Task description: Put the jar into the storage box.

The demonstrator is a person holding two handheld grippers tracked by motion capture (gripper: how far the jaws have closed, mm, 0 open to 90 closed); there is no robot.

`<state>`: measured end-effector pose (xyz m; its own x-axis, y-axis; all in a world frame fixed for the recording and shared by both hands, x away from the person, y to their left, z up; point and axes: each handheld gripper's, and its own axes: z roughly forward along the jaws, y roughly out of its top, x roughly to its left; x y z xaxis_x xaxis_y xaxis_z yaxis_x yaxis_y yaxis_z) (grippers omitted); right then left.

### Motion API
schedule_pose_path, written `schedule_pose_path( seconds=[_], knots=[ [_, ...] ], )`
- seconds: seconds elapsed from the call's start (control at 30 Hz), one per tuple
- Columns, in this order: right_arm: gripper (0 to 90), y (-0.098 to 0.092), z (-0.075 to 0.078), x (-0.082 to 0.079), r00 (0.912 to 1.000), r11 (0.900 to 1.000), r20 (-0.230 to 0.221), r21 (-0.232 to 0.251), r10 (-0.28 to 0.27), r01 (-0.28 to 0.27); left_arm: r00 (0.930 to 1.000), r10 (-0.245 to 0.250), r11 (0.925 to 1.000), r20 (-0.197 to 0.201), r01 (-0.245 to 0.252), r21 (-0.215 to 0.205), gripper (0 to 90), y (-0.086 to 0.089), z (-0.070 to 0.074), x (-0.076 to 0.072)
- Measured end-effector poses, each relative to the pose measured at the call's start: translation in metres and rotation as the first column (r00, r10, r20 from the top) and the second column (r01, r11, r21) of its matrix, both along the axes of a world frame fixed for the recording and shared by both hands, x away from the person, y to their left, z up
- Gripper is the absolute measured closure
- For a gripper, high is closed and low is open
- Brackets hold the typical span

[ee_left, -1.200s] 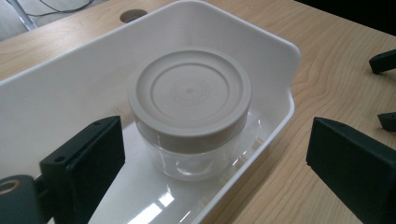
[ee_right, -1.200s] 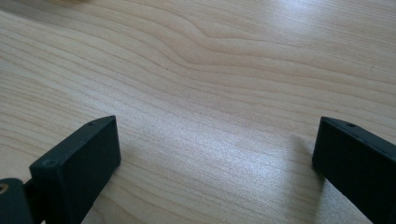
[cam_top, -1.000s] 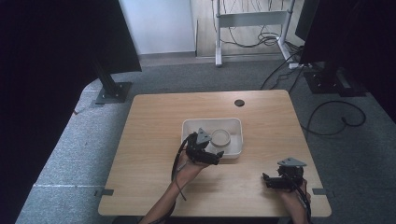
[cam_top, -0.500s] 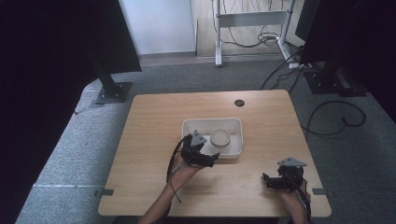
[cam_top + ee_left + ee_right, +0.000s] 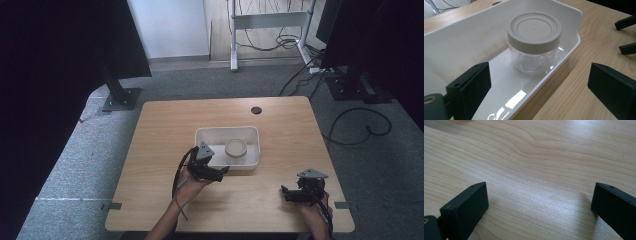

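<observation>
A clear jar (image 5: 235,148) with a grey screw lid (image 5: 534,28) stands upright in the right half of a white tray (image 5: 202,135) at the table's middle. My left gripper (image 5: 223,171) hovers at the tray's near wall (image 5: 549,82), open and holding nothing. In the left gripper view, one of its jaws is over the tray floor and the other over the wood, with the jar (image 5: 532,57) ahead and untouched. My right gripper (image 5: 285,192) rests near the front right corner, open over bare wood (image 5: 539,170). Its black fingertips (image 5: 627,23) show at the far right of the left gripper view.
A small dark cable hole (image 5: 256,110) sits near the table's far edge. Black stands (image 5: 120,97) and cables (image 5: 350,125) lie on the carpet around the table. Bare tabletop (image 5: 160,150) spreads left of the tray.
My left gripper has drawn back a little from the tray toward the near edge. The jar stays in the tray and the right gripper has not moved.
</observation>
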<state>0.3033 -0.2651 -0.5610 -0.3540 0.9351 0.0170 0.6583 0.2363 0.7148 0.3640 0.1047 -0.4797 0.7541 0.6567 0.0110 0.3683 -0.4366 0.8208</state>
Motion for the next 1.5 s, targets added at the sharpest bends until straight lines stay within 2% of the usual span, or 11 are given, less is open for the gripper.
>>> schedule_pose_path(
  seconds=[0.27, 0.8, 1.0, 1.23, 1.5],
  knots=[
    [0.6, 0.000, 0.000, 0.000, 1.0000, 1.000, 0.000, 0.000, 0.000, 0.000, 1.0000, 0.005, 1.0000, -0.003, -0.005, 0.001, 4.7, 0.015, -0.003, -0.005],
    [0.6, 0.000, 0.000, 0.000, 1.0000, 1.000, 0.000, 0.000, 0.000, 0.000, 0.9997, 0.024, 0.9993, 0.000, -0.024, -0.028, 4.7, 0.043, -0.011, -0.021],
    [0.6, 0.000, 0.000, 0.000, 1.0000, 1.000, 0.000, 0.000, 0.000, 0.000, 0.9996, 0.029, 0.9990, -0.001, -0.029, -0.035, 4.7, 0.051, -0.018, -0.026],
    [0.6, 0.000, 0.000, 0.000, 1.0000, 1.000, 0.000, 0.000, 0.000, 0.000, 0.9996, 0.029, 0.9994, 0.001, -0.029, -0.021, 4.7, 0.059, -0.028, -0.032],
    [0.6, 0.000, 0.000, 0.000, 1.0000, 1.000, 0.000, 0.000, 0.000, 0.000, 0.9985, 0.049, 0.9988, -0.025, -0.049, -0.007, 4.7, 0.066, -0.045, -0.038]
  ],
)
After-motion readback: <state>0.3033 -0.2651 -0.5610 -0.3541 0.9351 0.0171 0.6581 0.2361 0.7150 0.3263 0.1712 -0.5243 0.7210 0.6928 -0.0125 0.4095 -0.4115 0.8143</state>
